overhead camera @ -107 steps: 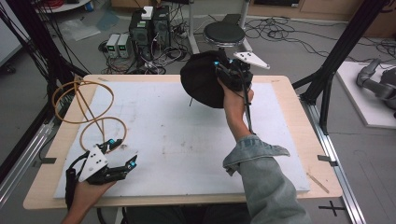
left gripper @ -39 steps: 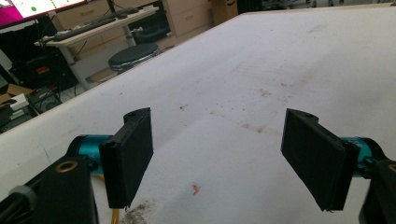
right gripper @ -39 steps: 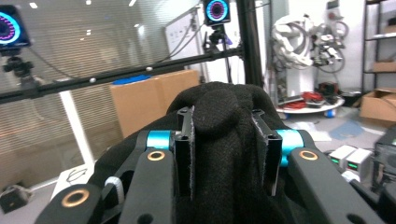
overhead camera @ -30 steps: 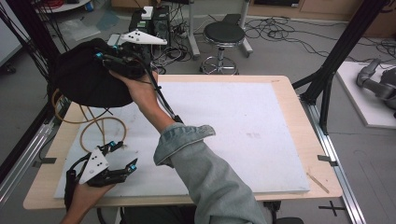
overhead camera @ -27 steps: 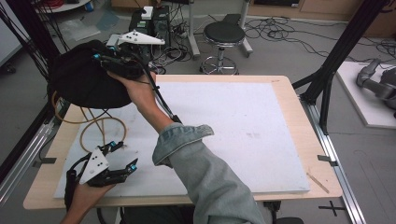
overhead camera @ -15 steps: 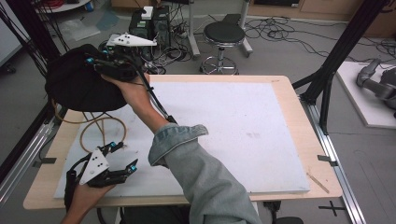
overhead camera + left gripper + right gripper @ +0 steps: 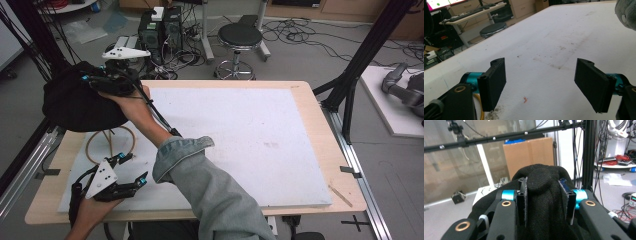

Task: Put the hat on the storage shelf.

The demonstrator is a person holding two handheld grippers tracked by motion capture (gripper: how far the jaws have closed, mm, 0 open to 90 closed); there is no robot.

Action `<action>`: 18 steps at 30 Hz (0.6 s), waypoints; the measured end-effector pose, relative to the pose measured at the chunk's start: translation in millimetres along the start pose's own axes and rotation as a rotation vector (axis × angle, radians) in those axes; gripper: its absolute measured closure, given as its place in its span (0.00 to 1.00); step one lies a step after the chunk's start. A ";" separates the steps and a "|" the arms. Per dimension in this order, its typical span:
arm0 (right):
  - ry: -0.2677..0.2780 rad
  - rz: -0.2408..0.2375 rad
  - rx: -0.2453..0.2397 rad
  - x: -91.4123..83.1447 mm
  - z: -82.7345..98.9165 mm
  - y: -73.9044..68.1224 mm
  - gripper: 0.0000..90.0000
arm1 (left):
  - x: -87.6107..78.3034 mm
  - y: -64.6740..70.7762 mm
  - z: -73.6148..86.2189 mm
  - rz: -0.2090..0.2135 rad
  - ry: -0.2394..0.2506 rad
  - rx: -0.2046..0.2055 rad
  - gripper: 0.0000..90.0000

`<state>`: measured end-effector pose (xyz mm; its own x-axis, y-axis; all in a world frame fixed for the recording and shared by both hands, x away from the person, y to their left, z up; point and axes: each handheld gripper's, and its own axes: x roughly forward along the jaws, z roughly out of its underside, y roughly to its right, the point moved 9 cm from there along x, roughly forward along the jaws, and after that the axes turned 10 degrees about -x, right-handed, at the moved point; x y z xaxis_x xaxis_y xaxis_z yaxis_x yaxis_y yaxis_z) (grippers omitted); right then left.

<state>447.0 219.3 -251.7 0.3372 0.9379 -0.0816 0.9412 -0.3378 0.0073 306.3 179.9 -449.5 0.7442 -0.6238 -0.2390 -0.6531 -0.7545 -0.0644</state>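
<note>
A black knitted hat (image 7: pixel 75 107) hangs over the table's far left corner, above a tan wire hat stand (image 7: pixel 111 145) whose loops show below it. My right gripper (image 7: pixel 100 82) is shut on a fold of the hat (image 7: pixel 541 177), and both pads press into the fabric (image 7: pixel 522 195). Near the front left edge my left gripper (image 7: pixel 134 167) rests on the white mat, open. In the left gripper view its pads (image 7: pixel 495 82) stand wide apart with nothing between them, and the left gripper (image 7: pixel 544 85) faces bare mat.
A white mat (image 7: pixel 260 130) covers the wooden table (image 7: pixel 320 120). Black frame posts (image 7: pixel 30 45) rise at the far left and right. A stool (image 7: pixel 240 37) and computer boxes (image 7: pixel 160 25) stand behind the table. A denim sleeve (image 7: pixel 210 190) crosses the front middle.
The right hand carried the hat from the far middle of the table to the far left, then drifted a little further left and down over the stand. The left gripper stayed put.
</note>
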 end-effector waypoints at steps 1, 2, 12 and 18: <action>-0.014 0.000 -0.010 1.6 2.4 -1.5 0.74 | -0.1 -0.1 0.1 0.000 -0.001 -0.001 0.28; -0.021 0.003 -0.018 3.1 4.0 -2.3 0.74 | -0.1 -0.1 0.1 0.000 -0.001 -0.002 0.28; -0.089 0.036 -0.069 12.7 15.6 -8.5 0.70 | 0.3 0.2 0.3 0.001 -0.002 0.000 0.28; -0.109 0.047 -0.060 14.0 19.2 -6.8 0.68 | 0.3 0.4 0.5 0.002 -0.003 0.000 0.28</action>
<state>445.0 233.2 -272.1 0.3800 0.9057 -0.1877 0.9250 -0.3730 0.0729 306.2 179.6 -450.1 0.7422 -0.6251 -0.2418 -0.6549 -0.7531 -0.0635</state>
